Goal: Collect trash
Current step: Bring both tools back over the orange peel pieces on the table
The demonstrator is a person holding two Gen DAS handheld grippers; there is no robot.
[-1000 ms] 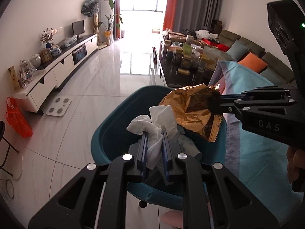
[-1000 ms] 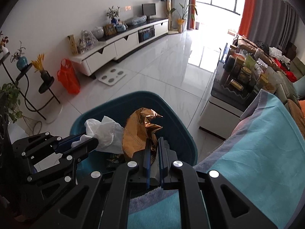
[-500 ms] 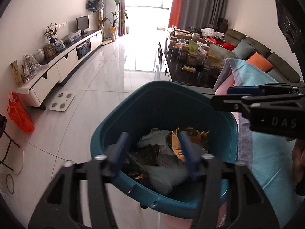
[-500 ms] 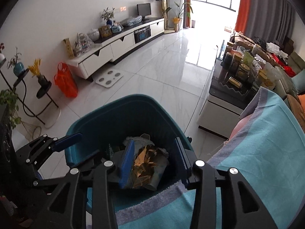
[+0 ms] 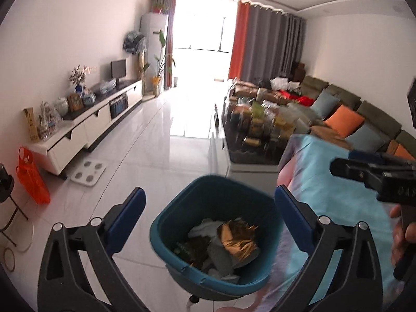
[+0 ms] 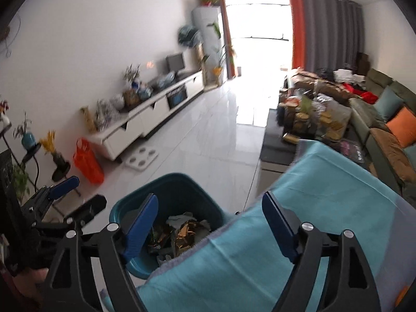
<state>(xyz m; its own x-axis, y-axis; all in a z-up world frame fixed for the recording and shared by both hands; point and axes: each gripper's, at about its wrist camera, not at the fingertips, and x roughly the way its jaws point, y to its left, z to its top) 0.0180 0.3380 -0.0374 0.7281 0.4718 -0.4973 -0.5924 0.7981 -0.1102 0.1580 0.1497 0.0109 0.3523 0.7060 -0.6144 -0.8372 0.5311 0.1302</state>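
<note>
A teal trash bin (image 5: 179, 202) stands on the white floor beside a table with a light blue cloth (image 5: 335, 202). Inside it lie a gold foil wrapper (image 5: 238, 236), white tissue (image 5: 205, 230) and other scraps. My left gripper (image 5: 209, 212) is open and empty, high above the bin. My right gripper (image 6: 210, 223) is open and empty above the cloth edge (image 6: 299, 208) and the bin (image 6: 166, 182); the gold wrapper (image 6: 186, 234) shows between its fingers. The right gripper also shows in the left wrist view (image 5: 364, 167), and the left gripper in the right wrist view (image 6: 75, 195).
A white TV cabinet (image 5: 85, 127) runs along the left wall, with an orange bag (image 5: 31, 179) and a white scale (image 5: 89, 173) on the floor. A crowded dark coffee table (image 5: 260, 130) and a sofa with cushions (image 5: 364, 119) are on the right.
Both grippers opened and dropped the tissue and the gold wrapper into the bin, then rose and pulled back from it.
</note>
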